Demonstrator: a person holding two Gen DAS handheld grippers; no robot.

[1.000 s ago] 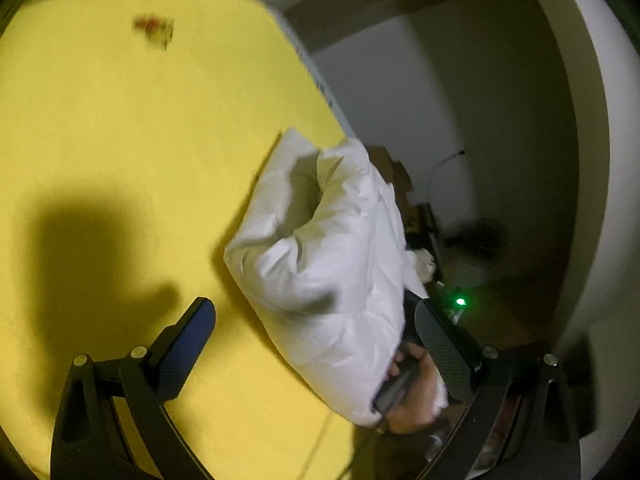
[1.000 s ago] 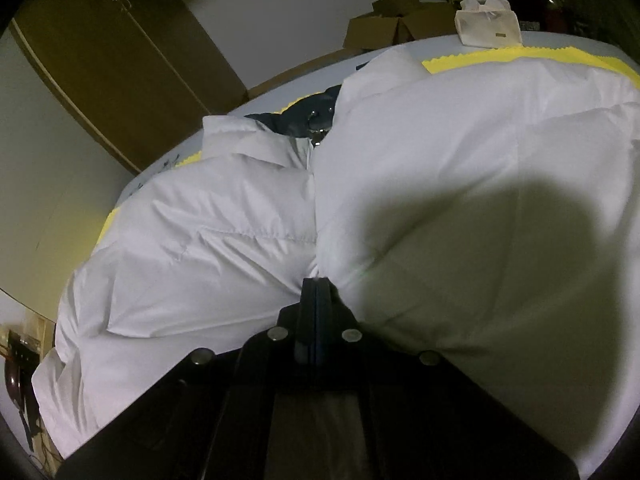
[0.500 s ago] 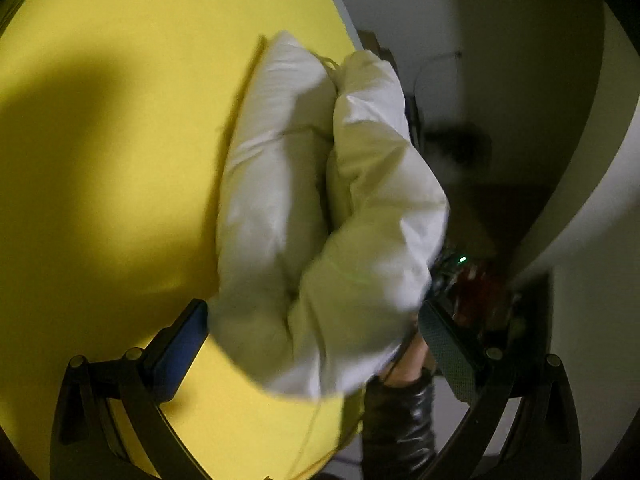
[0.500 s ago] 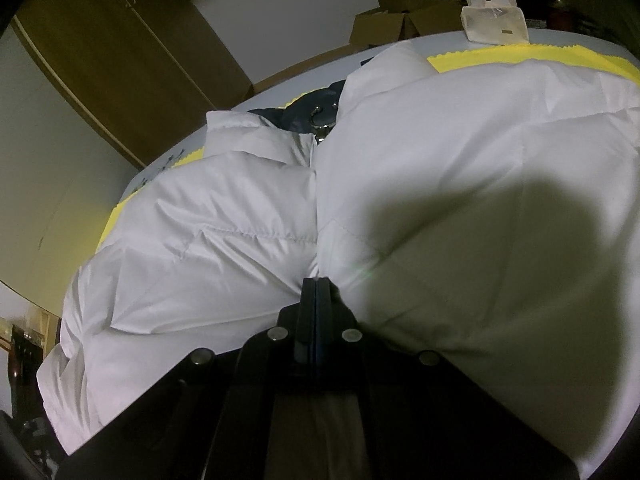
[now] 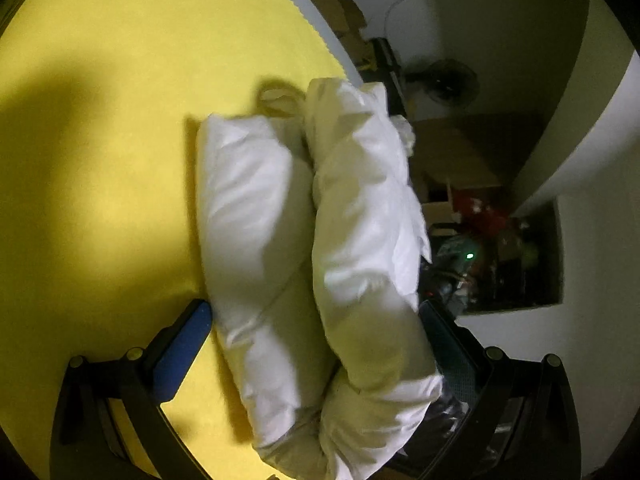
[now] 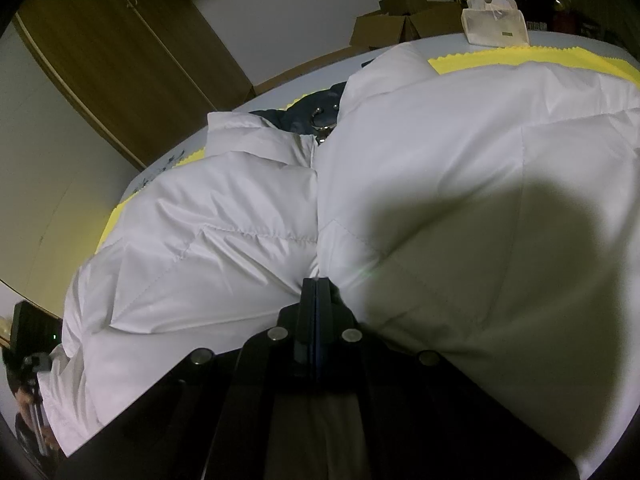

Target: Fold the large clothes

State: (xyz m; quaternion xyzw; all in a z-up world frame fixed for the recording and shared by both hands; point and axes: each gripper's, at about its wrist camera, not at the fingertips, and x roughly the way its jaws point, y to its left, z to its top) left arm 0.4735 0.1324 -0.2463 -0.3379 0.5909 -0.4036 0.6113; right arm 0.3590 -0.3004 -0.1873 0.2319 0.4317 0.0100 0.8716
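A white puffy jacket (image 6: 440, 168) lies spread on a yellow cloth (image 5: 100, 160). In the right wrist view my right gripper (image 6: 316, 280) is shut at the jacket's near edge. The centre seam runs into its tips and the creases gather there. In the left wrist view a bulky folded part of the jacket (image 5: 340, 240) rests at the cloth's right edge. My left gripper (image 5: 320, 332) is open and straddles that bulk. Its blue left pad (image 5: 184, 344) is beside the fabric and the right finger (image 5: 452, 352) lies against it.
A dark blue garment (image 6: 316, 112) with a metal ring lies behind the collar. A white paper bag (image 6: 494, 20) stands at the far table edge, with cardboard boxes (image 6: 400, 20) and a wooden wardrobe (image 6: 120, 60) beyond. Past the cloth's right edge are a fan (image 5: 444, 84) and floor clutter.
My left gripper swung in over the jacket's folded bulk, which now sits between its fingers. The hand seen earlier at the lower right has left that view. The right gripper stayed put.
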